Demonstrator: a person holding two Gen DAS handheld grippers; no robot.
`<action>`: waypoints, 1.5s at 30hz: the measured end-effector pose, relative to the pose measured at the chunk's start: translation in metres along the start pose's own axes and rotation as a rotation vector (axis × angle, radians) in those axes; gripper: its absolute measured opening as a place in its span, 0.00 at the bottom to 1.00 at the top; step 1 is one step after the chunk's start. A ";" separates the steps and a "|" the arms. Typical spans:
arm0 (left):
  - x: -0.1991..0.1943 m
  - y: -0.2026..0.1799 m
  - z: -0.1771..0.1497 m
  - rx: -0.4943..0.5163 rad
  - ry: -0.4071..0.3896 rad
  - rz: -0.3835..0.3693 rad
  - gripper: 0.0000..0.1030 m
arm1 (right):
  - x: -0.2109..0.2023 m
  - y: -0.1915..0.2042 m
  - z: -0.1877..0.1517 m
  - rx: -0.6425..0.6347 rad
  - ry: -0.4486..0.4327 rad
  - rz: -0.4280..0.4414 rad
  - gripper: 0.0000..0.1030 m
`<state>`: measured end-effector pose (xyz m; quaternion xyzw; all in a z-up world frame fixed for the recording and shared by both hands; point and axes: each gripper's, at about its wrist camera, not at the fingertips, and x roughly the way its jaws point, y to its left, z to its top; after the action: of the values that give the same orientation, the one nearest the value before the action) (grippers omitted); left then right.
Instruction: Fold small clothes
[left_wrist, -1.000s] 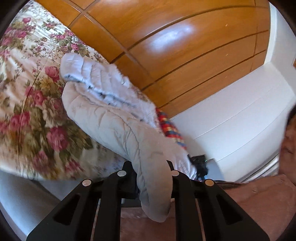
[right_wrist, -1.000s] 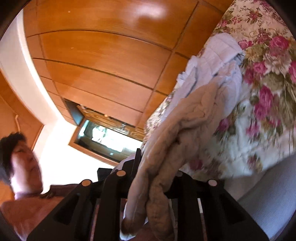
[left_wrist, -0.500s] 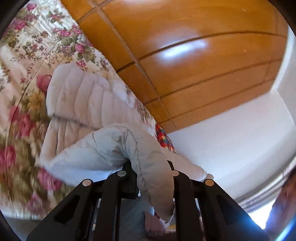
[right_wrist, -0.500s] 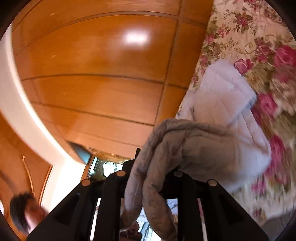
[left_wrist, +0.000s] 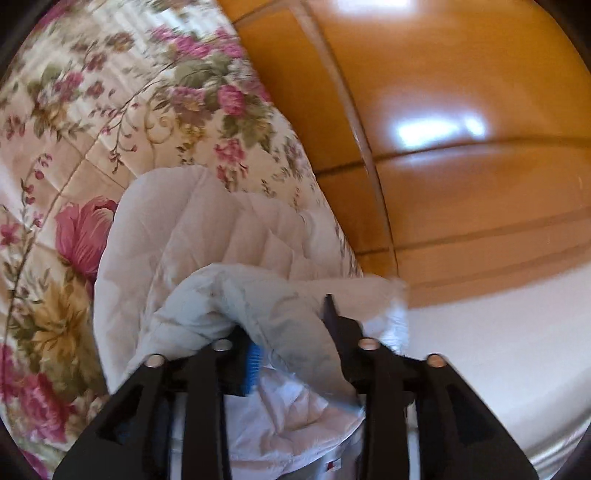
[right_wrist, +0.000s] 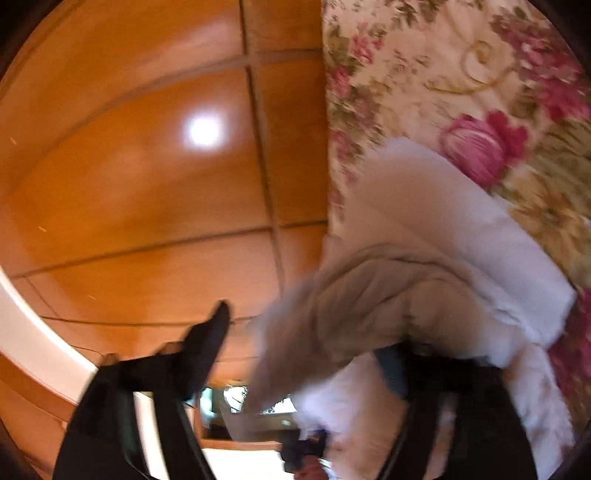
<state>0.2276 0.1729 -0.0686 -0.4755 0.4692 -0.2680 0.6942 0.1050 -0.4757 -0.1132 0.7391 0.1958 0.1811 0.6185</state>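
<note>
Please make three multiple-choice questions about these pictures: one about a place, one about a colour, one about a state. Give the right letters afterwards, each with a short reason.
1. Where does the quilted garment lie?
A. on the floral bedspread
B. in a basket
C. on a chair

2. What colour is the big flower beside the garment?
A. blue
B. pink
C. orange

3. How do the fingers of the right gripper stand?
A. shut on the garment
B. wide apart
C. out of view

Answers:
1 A: the pale quilted cloth spreads over the bedspread.
2 B: its petals are pink.
3 B: one finger stands clear of the cloth. The jaws have just been opening, and the garment's edge is between them.
</note>
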 end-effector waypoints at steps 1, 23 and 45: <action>-0.001 0.002 0.004 -0.039 -0.013 -0.036 0.42 | -0.001 0.005 0.003 -0.018 -0.014 0.019 0.79; 0.053 -0.061 -0.012 0.563 -0.066 0.534 0.75 | 0.121 0.099 -0.084 -1.256 0.171 -1.031 0.89; 0.051 -0.094 -0.025 0.645 -0.281 0.607 0.00 | 0.105 0.114 -0.099 -1.327 -0.008 -0.972 0.09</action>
<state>0.2328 0.0826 -0.0057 -0.1080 0.3812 -0.1178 0.9106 0.1521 -0.3562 0.0190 0.0528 0.3441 -0.0314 0.9369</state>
